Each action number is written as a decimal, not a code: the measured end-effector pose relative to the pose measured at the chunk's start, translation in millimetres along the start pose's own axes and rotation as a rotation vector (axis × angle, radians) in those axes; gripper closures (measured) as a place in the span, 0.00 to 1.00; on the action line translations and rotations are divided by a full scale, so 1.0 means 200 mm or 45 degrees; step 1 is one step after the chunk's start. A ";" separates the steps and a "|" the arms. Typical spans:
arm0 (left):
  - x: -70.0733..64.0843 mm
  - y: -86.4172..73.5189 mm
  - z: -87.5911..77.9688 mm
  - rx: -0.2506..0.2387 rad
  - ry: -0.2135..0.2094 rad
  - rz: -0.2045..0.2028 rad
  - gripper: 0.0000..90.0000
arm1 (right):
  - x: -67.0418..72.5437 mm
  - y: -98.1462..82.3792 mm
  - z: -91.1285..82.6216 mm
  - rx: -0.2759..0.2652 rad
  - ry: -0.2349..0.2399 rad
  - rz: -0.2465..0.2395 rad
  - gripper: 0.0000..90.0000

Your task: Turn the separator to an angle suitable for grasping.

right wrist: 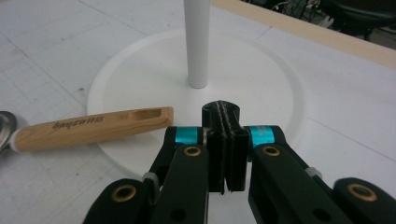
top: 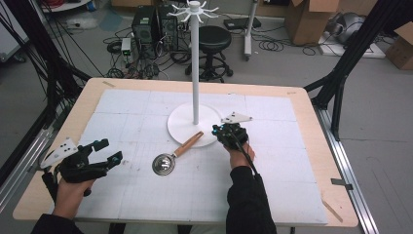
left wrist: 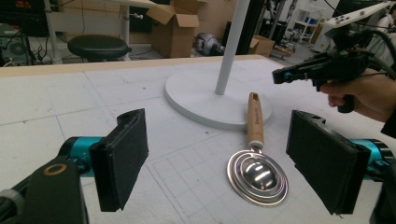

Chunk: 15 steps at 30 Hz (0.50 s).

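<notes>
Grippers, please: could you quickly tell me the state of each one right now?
Left gripper: open, holding nothing, with the metal ladle lying ahead of it.
Right gripper: closed, pads pressed together on nothing, beside the ladle's wooden handle.

In the right gripper view, the left edge is cutting off the round steel bowl point(right wrist: 4, 127) of the wooden-handled skimmer ladle, and the top edge is cropping the tall white pole of the hanging stand point(right wrist: 197, 42). In the left gripper view, the right edge is cutting off the person's right hand point(left wrist: 369, 95). The handle's dark lettering is staying too blurred to read.
</notes>
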State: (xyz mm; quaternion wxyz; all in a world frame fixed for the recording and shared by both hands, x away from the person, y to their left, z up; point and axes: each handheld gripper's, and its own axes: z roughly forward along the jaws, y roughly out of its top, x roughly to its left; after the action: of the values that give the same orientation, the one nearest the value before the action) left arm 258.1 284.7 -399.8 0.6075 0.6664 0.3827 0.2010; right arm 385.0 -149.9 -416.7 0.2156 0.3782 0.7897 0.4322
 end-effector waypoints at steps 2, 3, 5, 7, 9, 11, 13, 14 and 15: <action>0.00 0.00 0.00 -0.007 -0.004 -0.006 0.23 | 0.00 0.00 0.05 0.025 0.017 -0.007 0.99; 0.00 0.00 0.00 -0.006 -0.004 -0.004 0.23 | 0.01 0.01 0.09 0.025 0.042 -0.015 0.99; 0.00 0.00 0.00 -0.008 -0.003 -0.008 0.23 | 0.01 0.01 0.10 0.027 0.053 -0.019 0.99; 0.01 0.00 0.00 -0.005 -0.004 -0.012 0.23 | 0.02 0.02 0.13 0.044 0.076 -0.041 0.99; 0.01 0.00 0.00 -0.003 -0.005 -0.013 0.23 | 0.03 0.02 0.16 0.058 0.114 -0.060 0.99; 0.01 0.00 0.00 0.001 -0.009 -0.012 0.23 | 0.03 0.03 0.18 0.068 0.134 -0.068 0.99; 0.01 0.00 0.00 0.003 -0.010 -0.011 0.24 | 0.03 0.02 0.19 0.076 0.172 -0.070 0.99; 0.01 0.00 0.00 0.002 -0.010 -0.012 0.24 | 0.04 0.02 0.20 0.077 0.183 -0.071 0.99; 0.01 0.00 0.00 0.003 -0.011 -0.014 0.24 | 0.04 0.01 0.21 0.087 0.209 -0.070 0.99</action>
State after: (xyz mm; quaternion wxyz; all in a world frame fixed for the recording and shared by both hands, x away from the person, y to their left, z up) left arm 259.0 285.9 -401.0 0.6094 0.6658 0.3840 0.1945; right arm 409.0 -121.1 -436.5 0.1488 0.3267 0.8292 0.4285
